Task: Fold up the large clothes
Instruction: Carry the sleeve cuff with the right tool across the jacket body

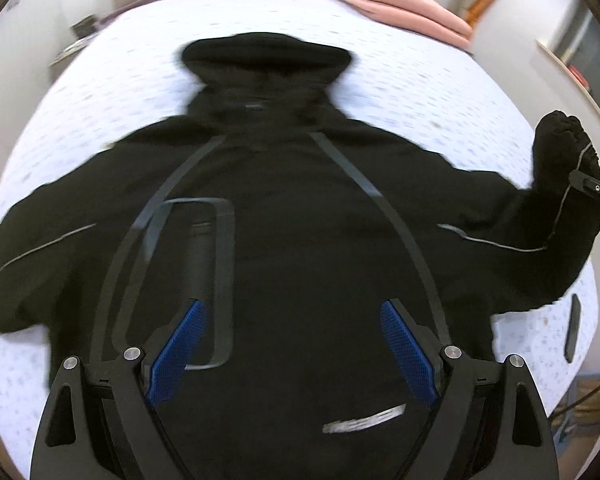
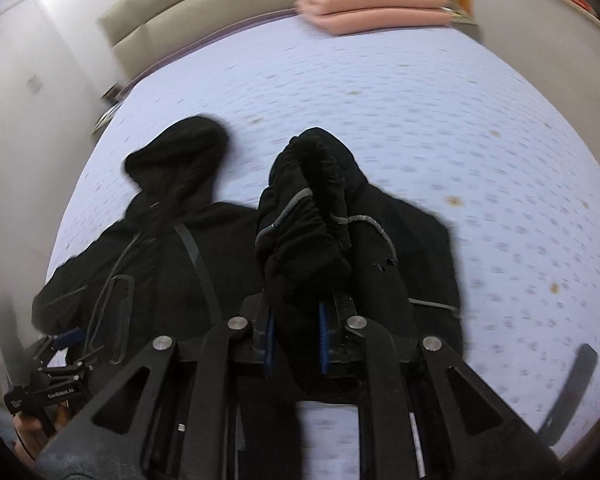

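The black hooded jacket (image 1: 300,220) lies spread on the bed (image 1: 440,92), looking soft and floppy (best grabbed by cuffs or hem). The right gripper (image 2: 296,340) pinches a sleeve cuff (image 2: 300,216); the left gripper (image 1: 290,344) hovers wide open, holding nothing. Motion blur hides the hem.

jacket (image 1: 300,208) spread on bed (image 1: 440,92) | hood toward headboard (image 2: 228,4) | folded blanket (image 1: 396,4) behind, far right corner
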Demonstrator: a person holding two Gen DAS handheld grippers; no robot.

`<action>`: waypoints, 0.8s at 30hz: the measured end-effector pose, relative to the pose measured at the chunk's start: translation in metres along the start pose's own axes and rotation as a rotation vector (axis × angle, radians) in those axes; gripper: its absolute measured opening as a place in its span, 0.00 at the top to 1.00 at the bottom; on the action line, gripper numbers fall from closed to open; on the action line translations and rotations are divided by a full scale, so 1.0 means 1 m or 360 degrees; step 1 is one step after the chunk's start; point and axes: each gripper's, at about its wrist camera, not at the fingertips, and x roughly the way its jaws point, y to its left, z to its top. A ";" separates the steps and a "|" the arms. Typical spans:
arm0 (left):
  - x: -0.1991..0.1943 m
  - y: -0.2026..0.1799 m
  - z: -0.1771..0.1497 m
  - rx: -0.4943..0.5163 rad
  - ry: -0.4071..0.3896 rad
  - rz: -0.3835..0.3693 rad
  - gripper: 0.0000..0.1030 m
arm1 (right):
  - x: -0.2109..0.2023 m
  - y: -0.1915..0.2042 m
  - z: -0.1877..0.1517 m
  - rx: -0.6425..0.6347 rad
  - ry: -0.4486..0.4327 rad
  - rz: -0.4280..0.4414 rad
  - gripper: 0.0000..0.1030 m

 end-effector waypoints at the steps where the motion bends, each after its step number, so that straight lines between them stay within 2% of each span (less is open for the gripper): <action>1: -0.004 0.019 -0.002 -0.0031 -0.0001 0.0016 0.13 | 0.006 0.016 -0.001 -0.0027 0.0013 0.0023 0.86; 8: -0.011 0.118 -0.021 -0.0220 0.0014 0.0069 0.13 | 0.058 0.144 -0.013 -0.0234 0.0142 0.0166 0.87; 10: -0.011 0.133 -0.023 -0.0253 0.0016 0.0073 0.13 | 0.078 0.179 -0.017 -0.0275 0.0194 0.0235 0.87; 16: -0.009 0.182 -0.034 -0.0340 0.0026 0.0101 0.13 | 0.131 0.260 -0.035 -0.0419 0.0328 0.0290 0.86; 19: -0.004 0.199 -0.041 -0.0392 0.0052 0.0093 0.13 | 0.165 0.287 -0.047 -0.0464 0.0421 0.0283 0.85; 22: 0.003 0.211 -0.049 -0.0426 0.0082 0.0090 0.13 | 0.199 0.310 -0.065 -0.0541 0.0492 0.0193 0.84; 24: 0.007 0.217 -0.053 -0.0436 0.0102 0.0088 0.13 | 0.215 0.318 -0.077 -0.0546 0.0559 0.0125 0.80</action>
